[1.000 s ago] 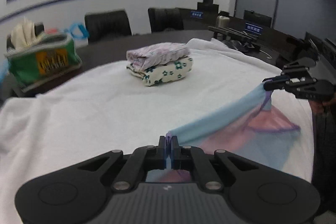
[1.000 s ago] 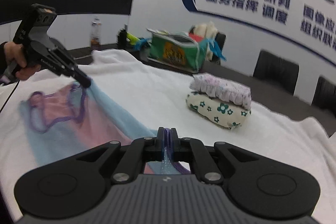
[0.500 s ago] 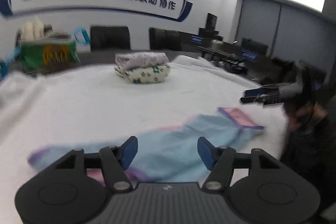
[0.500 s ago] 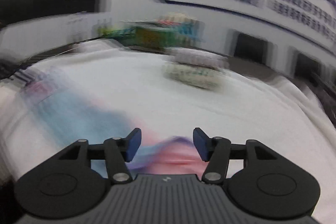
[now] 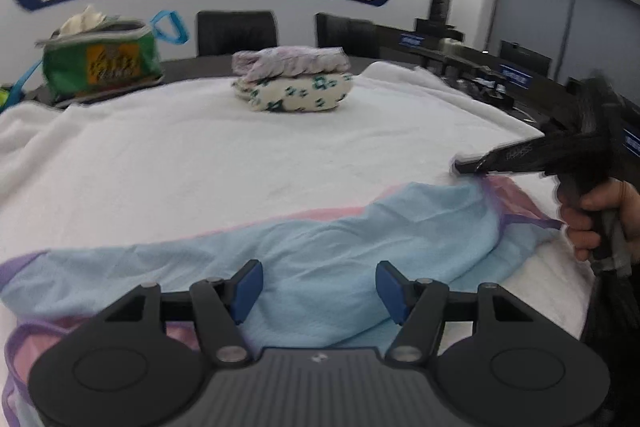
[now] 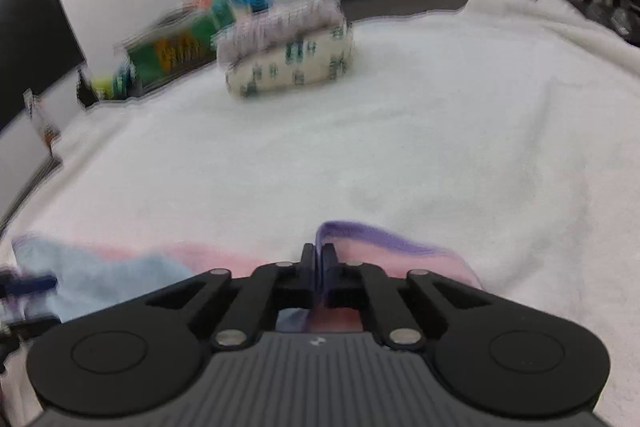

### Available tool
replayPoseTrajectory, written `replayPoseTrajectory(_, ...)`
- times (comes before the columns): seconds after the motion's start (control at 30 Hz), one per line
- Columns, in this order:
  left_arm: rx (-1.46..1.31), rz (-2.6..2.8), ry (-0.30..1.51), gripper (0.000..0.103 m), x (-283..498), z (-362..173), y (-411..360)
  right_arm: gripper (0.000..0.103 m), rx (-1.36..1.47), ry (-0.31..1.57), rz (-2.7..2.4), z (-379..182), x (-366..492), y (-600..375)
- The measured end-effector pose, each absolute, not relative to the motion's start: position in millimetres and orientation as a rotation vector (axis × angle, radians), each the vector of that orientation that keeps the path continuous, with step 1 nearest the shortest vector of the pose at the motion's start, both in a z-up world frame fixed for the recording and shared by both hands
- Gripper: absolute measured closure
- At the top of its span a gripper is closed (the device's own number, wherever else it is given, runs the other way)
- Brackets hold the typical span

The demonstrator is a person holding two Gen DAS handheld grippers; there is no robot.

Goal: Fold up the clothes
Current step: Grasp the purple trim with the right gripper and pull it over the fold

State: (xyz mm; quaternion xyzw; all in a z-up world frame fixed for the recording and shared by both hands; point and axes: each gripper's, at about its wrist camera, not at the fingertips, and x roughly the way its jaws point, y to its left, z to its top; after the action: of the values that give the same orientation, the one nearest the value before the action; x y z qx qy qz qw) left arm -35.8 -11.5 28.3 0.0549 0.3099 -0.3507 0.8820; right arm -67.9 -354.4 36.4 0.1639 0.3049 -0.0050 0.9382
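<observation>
A light blue and pink garment with purple trim (image 5: 328, 251) lies spread on the white towel-covered table (image 5: 240, 155). My left gripper (image 5: 318, 287) is open just above the garment's near side, holding nothing. My right gripper (image 6: 319, 259) is shut on the garment's purple-trimmed edge (image 6: 376, 237); it also shows in the left wrist view (image 5: 464, 166) at the garment's right end, held by a hand. The garment's pink part (image 6: 216, 259) shows in the right wrist view.
A stack of two folded garments (image 5: 292, 79) sits at the far middle of the table. A green bag (image 5: 100, 61) stands at the far left. Black chairs (image 5: 236, 31) line the far edge. The table edge drops off at the right.
Both grippers let go of the stretched garment and it dropped flat on the towel. My left gripper stays open; my right gripper has shut again on the purple-trimmed edge.
</observation>
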Motion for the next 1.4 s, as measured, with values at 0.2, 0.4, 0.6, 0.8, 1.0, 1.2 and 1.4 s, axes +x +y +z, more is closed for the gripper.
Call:
replayPoseTrajectory(0.2, 0.062, -0.736, 0.670, 0.042, -29.6, 23.5, -0.9, 0.100, 0.561, 0.421, -0.168, 27.5, -123.7, -388.5)
replayPoseTrajectory(0.4, -0.079, -0.670, 0.629, 0.037, -29.9, 45.3, 53.6, 0.073, 0.640, 0.398, -0.219, 20.0, -159.1, -388.4)
replayPoseTrajectory(0.6, -0.076, -0.403, 0.703, 0.039, 5.3, 54.8, 113.9, 0.060, 0.430, 0.424, -0.139, 54.5, -154.0, -364.5)
replayPoseTrajectory(0.8, -0.220, -0.319, 0.694, 0.037, 6.5, 61.2, 150.7, 0.061, 0.441, 0.534, -0.158, 46.2, -134.9, -365.9)
replayPoseTrajectory(1.0, -0.037, -0.380, 0.686, 0.038, 13.1, 65.1, 110.8, 0.060, 0.628, 0.569, -0.149, 29.5, -137.7, -392.8)
replayPoseTrajectory(1.2, 0.121, -0.445, 0.644, 0.038, 0.3, 59.3, 67.4, 0.063, 0.692, 0.590, -0.115, 16.1, -122.7, -396.9)
replayPoseTrajectory(1.4, 0.107, -0.414, 0.691, 0.038, 12.0, 41.1, 61.5, 0.101, 0.604, 0.505, -0.093, 20.0, -98.2, -387.7)
